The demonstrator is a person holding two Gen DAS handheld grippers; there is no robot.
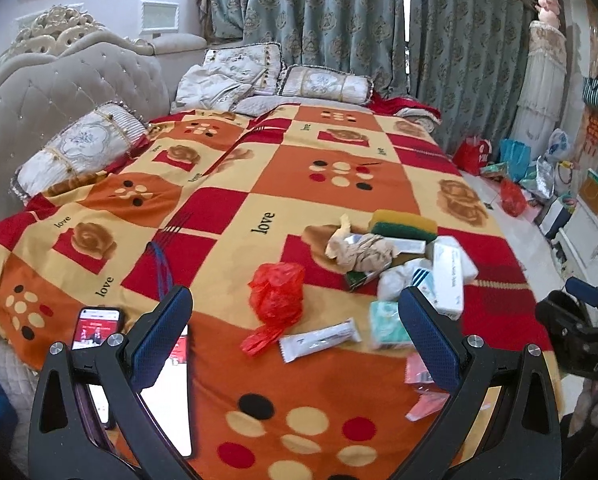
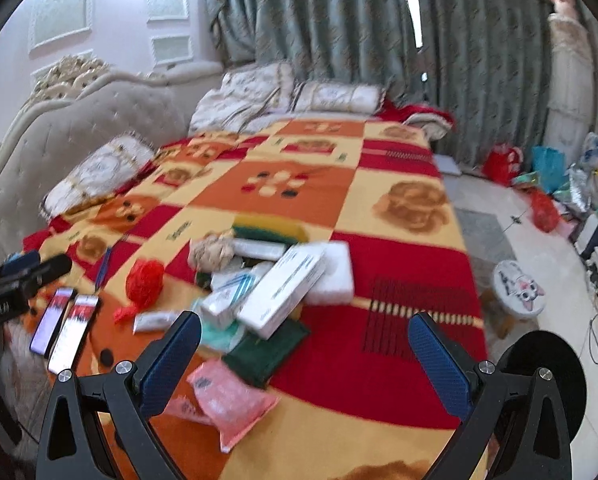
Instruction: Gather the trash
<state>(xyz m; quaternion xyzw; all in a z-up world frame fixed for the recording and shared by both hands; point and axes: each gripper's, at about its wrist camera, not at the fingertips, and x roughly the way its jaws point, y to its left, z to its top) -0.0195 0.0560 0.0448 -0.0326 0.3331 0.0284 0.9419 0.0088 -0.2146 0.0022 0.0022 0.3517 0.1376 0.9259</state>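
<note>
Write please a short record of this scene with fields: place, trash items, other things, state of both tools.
place: bed with a red, orange and yellow patterned blanket
trash items: crumpled red plastic bag; white sealed wrapper; crumpled beige paper; white cardboard boxes; pink plastic packet; yellow and green sponge
other things: two lit smartphones at the near left of the blanket
left tool: open, empty, above the blanket
right tool: open, empty, above the pile
</note>
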